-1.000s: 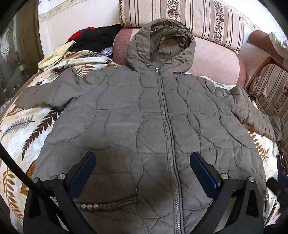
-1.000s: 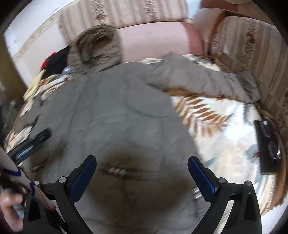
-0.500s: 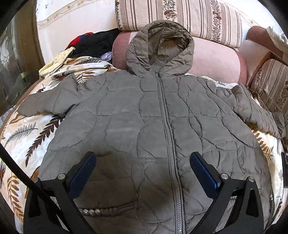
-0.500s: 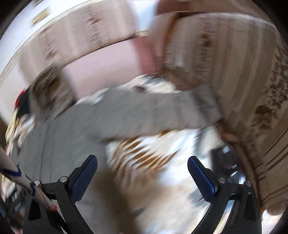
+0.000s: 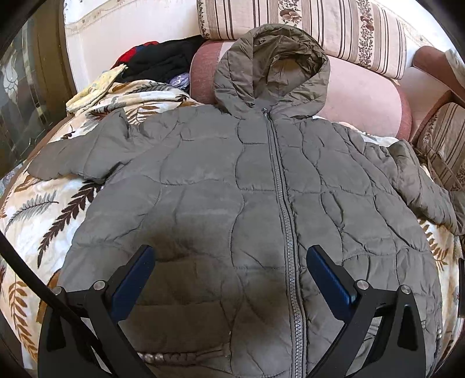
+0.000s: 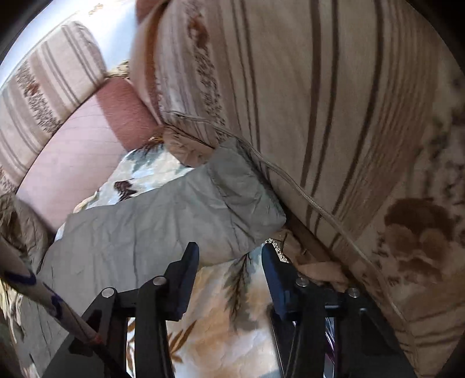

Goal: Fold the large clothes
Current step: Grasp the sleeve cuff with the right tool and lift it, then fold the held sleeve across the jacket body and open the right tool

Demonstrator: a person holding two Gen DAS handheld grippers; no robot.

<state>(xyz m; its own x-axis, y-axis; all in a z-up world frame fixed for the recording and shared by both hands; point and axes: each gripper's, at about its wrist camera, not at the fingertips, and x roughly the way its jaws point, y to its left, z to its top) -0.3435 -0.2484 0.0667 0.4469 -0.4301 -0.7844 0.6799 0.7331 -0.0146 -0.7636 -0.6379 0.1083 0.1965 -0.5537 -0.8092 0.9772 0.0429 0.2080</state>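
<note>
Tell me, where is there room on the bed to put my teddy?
Bare leafy blanket shows beside the jacket, below its outstretched sleeve. A smaller patch lies under the other sleeve, near the striped cushion. The middle is all jacket; the clothes pile crowds the corner.

Colours and patterns on the bed and sofa

The quilted jacket (image 5: 203, 180) is grey-olive with a grey zip (image 5: 283, 203) down its front; its sleeve (image 6: 174, 215) looks paler grey in the right wrist view. The bedspread (image 5: 37, 212) is cream with brown, tan and grey fern leaves. The back cushion (image 5: 334, 26) is beige with brown stripes and floral bands, as is the side cushion (image 6: 319, 101). The bolster (image 5: 363, 101) is dusty pink. The heap of clothes (image 5: 162, 61) is black, red and blue. Both grippers' pads (image 5: 328, 279) are blue on black frames.
</note>
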